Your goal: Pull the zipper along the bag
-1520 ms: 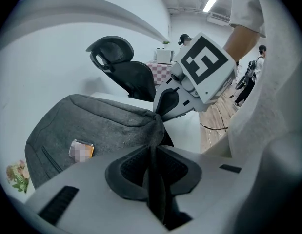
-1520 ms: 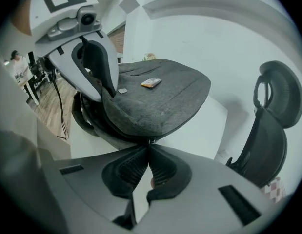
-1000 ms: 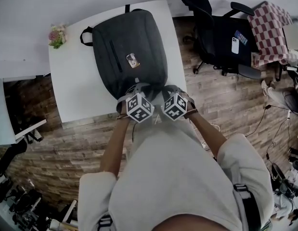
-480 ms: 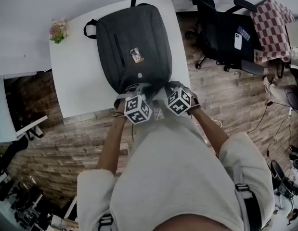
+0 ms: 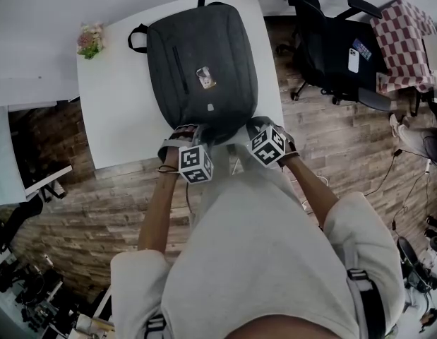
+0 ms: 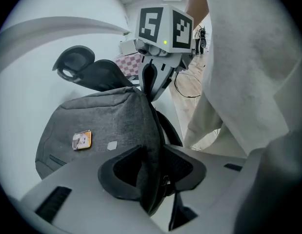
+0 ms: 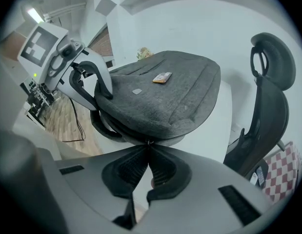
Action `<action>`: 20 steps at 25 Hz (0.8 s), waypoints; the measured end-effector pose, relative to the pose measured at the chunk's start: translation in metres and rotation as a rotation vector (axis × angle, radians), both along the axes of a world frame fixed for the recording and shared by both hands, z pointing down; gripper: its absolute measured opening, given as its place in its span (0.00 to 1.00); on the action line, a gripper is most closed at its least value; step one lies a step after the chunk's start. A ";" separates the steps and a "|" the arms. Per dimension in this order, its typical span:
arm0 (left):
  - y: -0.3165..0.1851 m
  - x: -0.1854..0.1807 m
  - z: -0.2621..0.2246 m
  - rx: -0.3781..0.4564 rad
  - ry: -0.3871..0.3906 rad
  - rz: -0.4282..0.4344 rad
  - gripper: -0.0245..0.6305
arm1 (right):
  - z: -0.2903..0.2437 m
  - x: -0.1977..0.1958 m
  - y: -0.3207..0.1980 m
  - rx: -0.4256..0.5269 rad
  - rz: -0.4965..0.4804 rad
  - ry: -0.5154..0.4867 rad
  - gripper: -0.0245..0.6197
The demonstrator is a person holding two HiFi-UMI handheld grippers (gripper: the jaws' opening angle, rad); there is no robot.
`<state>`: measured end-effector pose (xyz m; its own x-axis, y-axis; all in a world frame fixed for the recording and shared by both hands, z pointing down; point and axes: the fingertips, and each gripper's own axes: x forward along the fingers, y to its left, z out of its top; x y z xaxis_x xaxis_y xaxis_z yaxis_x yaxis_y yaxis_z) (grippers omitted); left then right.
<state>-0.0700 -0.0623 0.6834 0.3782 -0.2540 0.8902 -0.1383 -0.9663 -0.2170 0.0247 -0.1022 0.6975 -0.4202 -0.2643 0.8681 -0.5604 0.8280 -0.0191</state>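
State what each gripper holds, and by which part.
The right gripper is shut on the zipper pull at the near edge of the backpack. The left gripper has just been opening; the backpack's edge stands between its jaws, ungripped.

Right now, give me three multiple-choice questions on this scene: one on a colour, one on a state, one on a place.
1. What colour is the fabric backpack? A dark grey; B red; C white.
2. How do the right gripper's jaws stand? A wide apart; B shut on the small metal zipper pull; C out of view.
3. Where is the small bunch of flowers? A on the backpack; B between the right gripper's jaws; C at the white table's far left corner.
Answers: A, every view shows grey cloth; B, its own view shows them closed on the pull; C, the head view shows it there.
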 end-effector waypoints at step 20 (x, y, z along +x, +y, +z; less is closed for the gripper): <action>-0.006 0.013 0.001 -0.073 0.078 -0.142 0.19 | -0.004 -0.013 0.028 -0.077 0.110 0.022 0.07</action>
